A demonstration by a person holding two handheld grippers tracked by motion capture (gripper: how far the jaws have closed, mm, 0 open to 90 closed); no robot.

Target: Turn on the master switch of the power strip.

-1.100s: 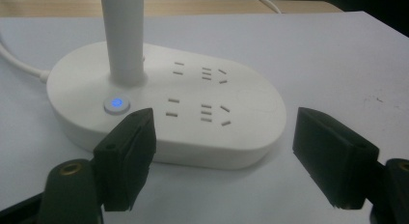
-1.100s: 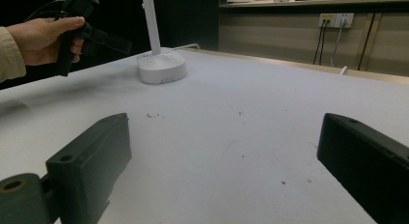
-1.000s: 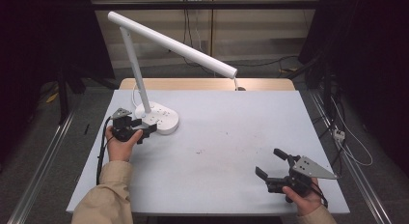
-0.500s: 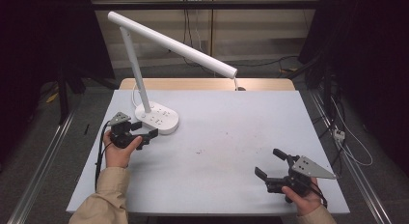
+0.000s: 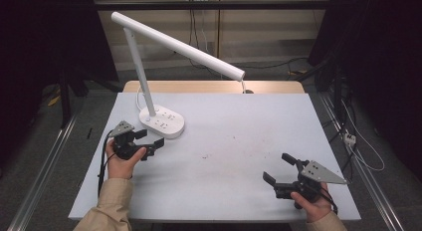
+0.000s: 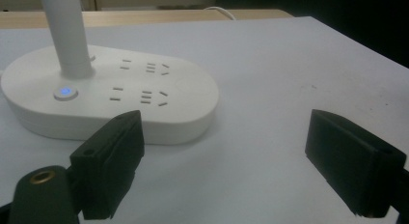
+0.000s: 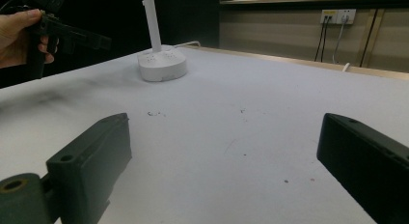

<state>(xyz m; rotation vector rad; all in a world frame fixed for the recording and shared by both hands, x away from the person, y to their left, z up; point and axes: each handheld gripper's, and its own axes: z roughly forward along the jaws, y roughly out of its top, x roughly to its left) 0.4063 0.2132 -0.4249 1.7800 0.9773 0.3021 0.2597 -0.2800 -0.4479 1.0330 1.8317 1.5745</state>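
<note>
Pale grey table (image 5: pixel 239 141) under dim light. Left gripper (image 5: pixel 149 140) at table's left, jaws wide, empty, pointing at white lamp base (image 5: pixel 161 121) just beyond, apart from it; blue light on base (image 6: pixel 65 92). Right gripper (image 5: pixel 281 169) near front right corner, jaws wide, empty, well apart from lamp.

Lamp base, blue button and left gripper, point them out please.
lamp base (image 6: pixel 183 96), left gripper view, bare top near the sockets
blue button (image 6: pixel 65 92), left gripper view, its lit centre
left gripper (image 5: pixel 149 139), high view, between its open fingertips
</note>
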